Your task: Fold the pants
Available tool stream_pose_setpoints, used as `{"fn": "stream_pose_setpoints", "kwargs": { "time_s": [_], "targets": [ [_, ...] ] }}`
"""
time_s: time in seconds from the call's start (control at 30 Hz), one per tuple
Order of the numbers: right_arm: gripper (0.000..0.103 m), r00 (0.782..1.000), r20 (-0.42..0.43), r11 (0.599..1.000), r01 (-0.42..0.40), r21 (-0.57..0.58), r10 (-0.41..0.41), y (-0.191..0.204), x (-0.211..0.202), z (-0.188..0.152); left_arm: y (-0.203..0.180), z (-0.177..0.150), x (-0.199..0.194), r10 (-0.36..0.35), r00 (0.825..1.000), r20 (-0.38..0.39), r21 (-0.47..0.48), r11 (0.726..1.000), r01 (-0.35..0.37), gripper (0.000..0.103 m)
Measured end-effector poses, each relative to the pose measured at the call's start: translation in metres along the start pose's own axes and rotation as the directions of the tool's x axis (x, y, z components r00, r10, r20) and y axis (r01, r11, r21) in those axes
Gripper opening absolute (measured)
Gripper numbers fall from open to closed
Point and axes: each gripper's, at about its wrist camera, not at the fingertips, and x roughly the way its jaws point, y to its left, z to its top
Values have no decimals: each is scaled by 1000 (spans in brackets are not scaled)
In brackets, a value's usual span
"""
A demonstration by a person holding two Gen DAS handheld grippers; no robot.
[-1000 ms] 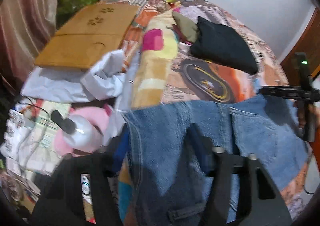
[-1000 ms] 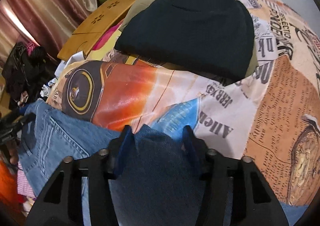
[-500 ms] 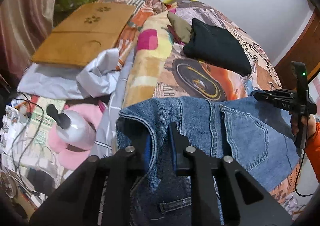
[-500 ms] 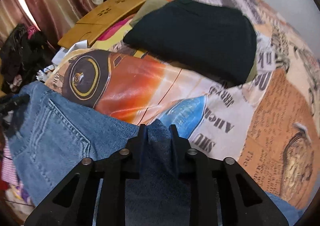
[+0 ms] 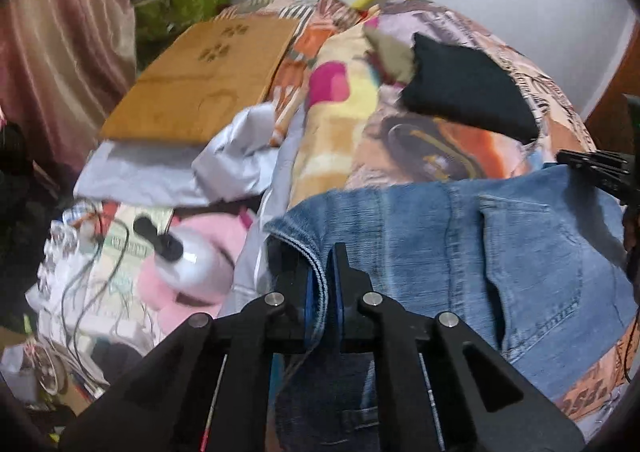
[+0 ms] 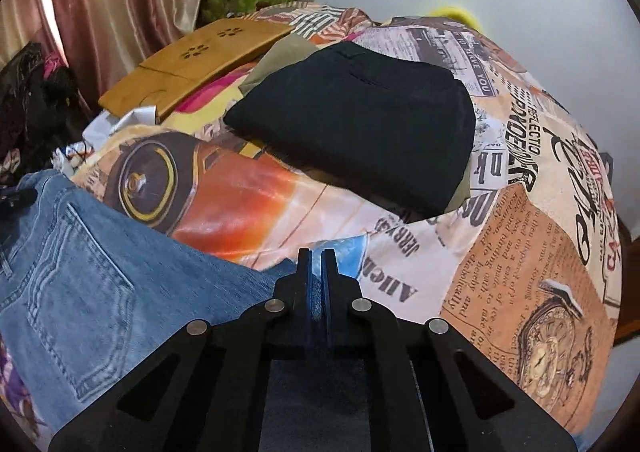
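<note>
1. On the bed (image 6: 540,252), I see faded blue jeans (image 5: 520,244) spread back pocket up.
2. My left gripper (image 5: 322,288) fingers are closing, pinching the waistband.
3. My right gripper (image 6: 316,284) fingers are clamped on denim.

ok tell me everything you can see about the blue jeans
The blue jeans are faded, mid-blue denim with darker stitched seams and a patch back pocket facing up. They lie spread across the printed bedspread, seat side up, slightly rumpled. The left gripper is closing on a frayed hem edge, the denim pinched between its pads. The right gripper is shut on another edge. The folded black garment lies apart from them.
</note>
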Motion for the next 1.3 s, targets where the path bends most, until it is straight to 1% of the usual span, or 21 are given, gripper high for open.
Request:
{"fn": "stream_pose_setpoints", "kwargs": {
  "time_s": [0.03, 0.1, 0.13, 0.2, 0.27, 0.33, 0.37, 0.4, 0.43, 0.47, 0.5, 0.53, 0.6, 0.67, 0.77, 0.83, 0.9, 0.97, 1.07, 1.2, 1.3],
  "targets": [
    [3, 1000, -5, 1000, 2, -2, -2, -1, 0, -2, 5, -1, 3, 22, 1000, -4, -11, 1000, -22, 10],
    [2, 999, -15, 999, 43, -6, -43, -4, 4, -4, 14, 1, 9, -18, 999, -29, -43, 999, 17, 10],
    [2, 999, -24, 999, 43, 2, -43, -8, 5, -4, 16, 2, 10, -32, 999, -36, -52, 998, 30, 12],
    [2, 999, -39, 998, 6, 62, -3, -21, 2, -3, 17, 4, 4, -30, 999, -27, -52, 998, 29, 17],
    [3, 1000, -27, 995, -12, 101, 15, -30, -12, -4, 16, 8, -13, 31, 1000, 7, -25, 999, -30, 18],
    [6, 1000, -3, 993, -16, 116, 16, -35, -31, -6, 19, 9, -31, 11, 999, 37, -41, 999, -9, 22],
    [10, 1000, 3, 993, -17, 117, 17, -35, -41, -8, 20, 8, -41, -4, 999, 49, -51, 999, 6, 24],
    [13, 1000, 10, 992, -23, 121, 22, -37, -52, -11, 20, 7, -49, -9, 998, 58, -56, 998, 12, 31],
    [24, 1000, 17, 992, -24, 126, 22, -37, -59, -13, 20, 5, -57, -6, 998, 70, -54, 998, 10, 39],
    [35, 999, 26, 991, -21, 130, 18, -37, -68, -17, 17, 0, -66, 2, 997, 83, -45, 999, 2, 43],
    [39, 999, 44, 992, -12, 128, 7, -35, -81, -23, 15, -3, -72, 3, 996, 89, -36, 999, 0, 49],
    [45, 998, 57, 992, -5, 124, -2, -33, -87, -27, 12, -8, -75, -3, 996, 92, -32, 999, 6, 52],
    [49, 996, 81, 994, 16, 112, -25, -27, -106, -40, 6, -21, -77, -33, 997, 76, -27, 999, 35, 54],
    [54, 996, 87, 993, 24, 116, -35, -25, -114, -51, -1, -37, -68, -55, 998, 26, -22, 998, 56, 54],
    [57, 996, 77, 992, 31, 125, -41, -20, -123, -75, -11, -60, -54, -36, 999, -19, -13, 999, 35, 54],
    [57, 998, 56, 990, 30, 136, -38, -16, -124, -95, -10, -74, -50, -38, 999, -22, -34, 999, 37, 54],
    [57, 999, 27, 989, 37, 143, -42, -13, -123, -114, -5, -86, -51, -63, 998, -13, -70, 996, 62, 54],
    [57, 999, 7, 986, 48, 158, -49, -13, -122, -129, 0, -94, -59, -87, 996, 6, -95, 992, 87, 54],
    [57, 998, -5, 977, 58, 206, -58, -20, -125, -145, 6, -103, -74, -94, 995, 38, -107, 989, 98, 54],
    [57, 997, 5, 960, 73, 270, -78, -35, -133, -158, 4, -110, -77, -85, 996, 31, -97, 991, 88, 54],
    [57, 994, 1, 941, 99, 323, -105, -47, -132, -164, -5, -113, -67, -42, 999, 5, -63, 997, 42, 54]
  ]
}}
